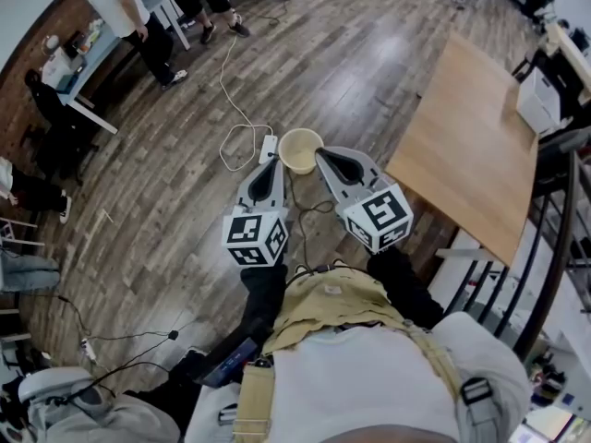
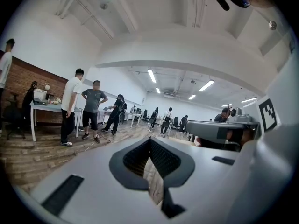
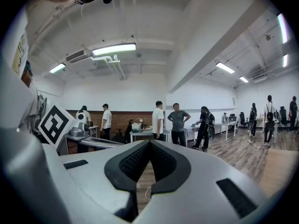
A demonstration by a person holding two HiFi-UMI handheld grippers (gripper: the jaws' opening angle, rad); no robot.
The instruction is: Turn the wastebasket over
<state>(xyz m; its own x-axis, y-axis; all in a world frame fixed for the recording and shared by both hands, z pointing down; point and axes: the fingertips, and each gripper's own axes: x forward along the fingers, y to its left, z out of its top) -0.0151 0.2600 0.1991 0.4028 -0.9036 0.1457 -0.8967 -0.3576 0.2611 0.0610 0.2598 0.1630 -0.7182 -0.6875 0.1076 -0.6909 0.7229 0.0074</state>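
Approaching with left gripper (image 1: 272, 168) and right gripper (image 1: 327, 159), both pinched closed and empty. The wastebasket (image 1: 301, 150) stands upright just beyond; next I'd judge: open, descend, grip rim.

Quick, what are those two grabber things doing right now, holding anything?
Left gripper: jaws closed, holding nothing.
Right gripper: jaws closed, holding nothing.
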